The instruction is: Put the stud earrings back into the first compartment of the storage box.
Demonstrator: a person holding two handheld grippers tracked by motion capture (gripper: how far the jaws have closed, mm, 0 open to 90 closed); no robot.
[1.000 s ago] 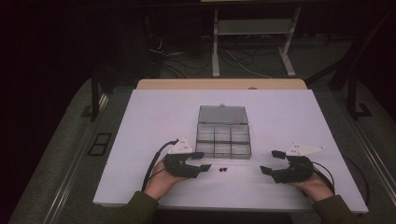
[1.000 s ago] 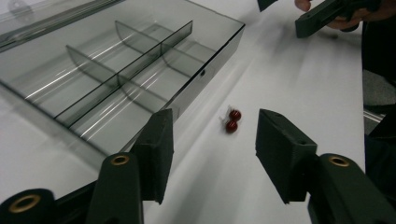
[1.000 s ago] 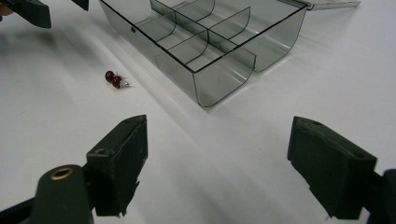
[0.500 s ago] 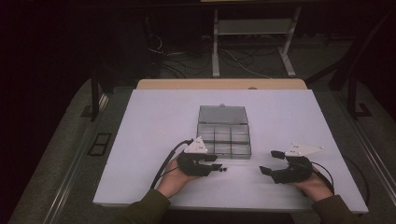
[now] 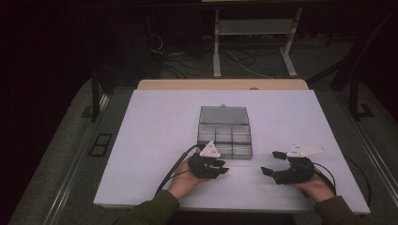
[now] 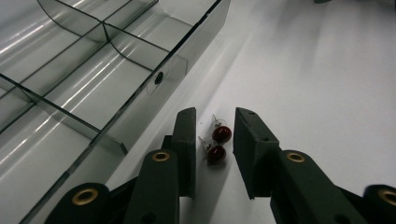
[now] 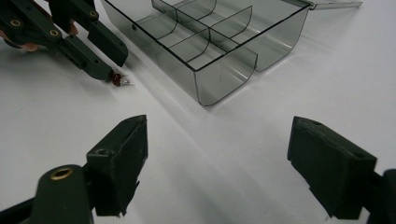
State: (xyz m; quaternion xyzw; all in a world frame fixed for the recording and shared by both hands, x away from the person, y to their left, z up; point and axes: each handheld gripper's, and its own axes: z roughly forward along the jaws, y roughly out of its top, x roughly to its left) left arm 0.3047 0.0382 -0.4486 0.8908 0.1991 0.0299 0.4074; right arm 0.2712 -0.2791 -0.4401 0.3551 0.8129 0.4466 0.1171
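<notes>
On the white table [image 5: 155, 140], near its front edge, the left gripper [image 6: 214, 135] is sitting low w/ its jaws straddling two small red beads [image 6: 218, 143], each w/ a thin wire or clear bit attached. The jaws have just been closing; the beads are lying between them on the tabletop, w/ a gap showing on both sides, so the pads aren't pressing yet. The beads are resting just beside the front wall of the clear divided box [image 6: 98, 70], not in any compartment, one just behind the other & approx touching. In the high view the left gripper [image 5: 221, 169] is lying right below the box [image 5: 224, 131], whose lid is lying open behind it. The right gripper [image 7: 215, 154] is holding its jaws wide apart w/ nothing between them, pointing at the box's corner [image 7: 215, 51]; it's also looking at the left gripper [image 7: 109, 65] and the beads [image 7: 116, 78] at the tip. In the high view the right gripper [image 5: 272, 164] is resting well apart from the left, to the box's lower right, held by the person's right hand [image 5: 319, 187].
</notes>
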